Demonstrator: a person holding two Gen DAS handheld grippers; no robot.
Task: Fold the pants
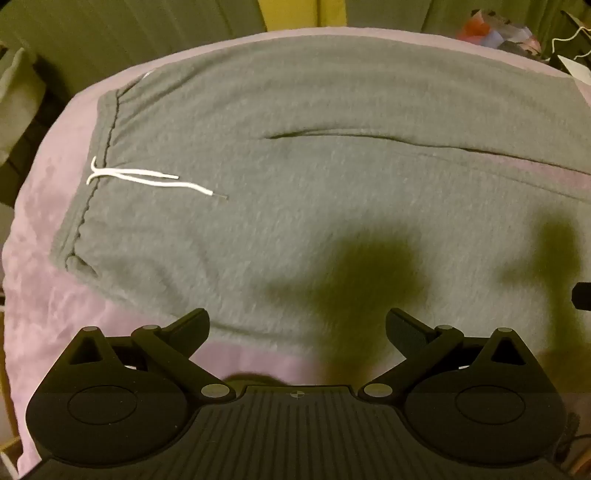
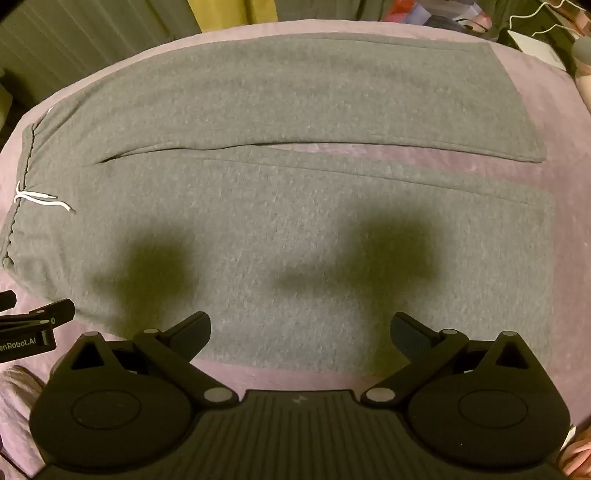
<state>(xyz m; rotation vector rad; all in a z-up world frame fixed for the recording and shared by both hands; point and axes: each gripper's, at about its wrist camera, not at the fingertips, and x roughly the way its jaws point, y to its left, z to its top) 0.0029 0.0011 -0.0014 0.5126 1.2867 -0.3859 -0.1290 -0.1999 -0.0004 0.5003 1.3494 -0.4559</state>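
Observation:
Grey sweatpants (image 2: 295,206) lie spread flat on a purple cover (image 2: 576,184), waistband to the left and both legs running right with a narrow gap between them. A white drawstring (image 1: 147,177) rests near the waistband (image 1: 107,147). My left gripper (image 1: 297,328) hovers open over the near edge of the pants (image 1: 295,166) by the hip, nothing between its fingers. My right gripper (image 2: 301,332) hangs open above the near leg, also holding nothing. The left gripper's fingers (image 2: 55,310) show at the left edge of the right wrist view.
The purple cover (image 1: 44,206) drapes over a bed-like surface that drops off at the left and near sides. Green curtains (image 1: 110,33) hang behind. Clutter and white cables (image 2: 535,22) sit at the far right corner.

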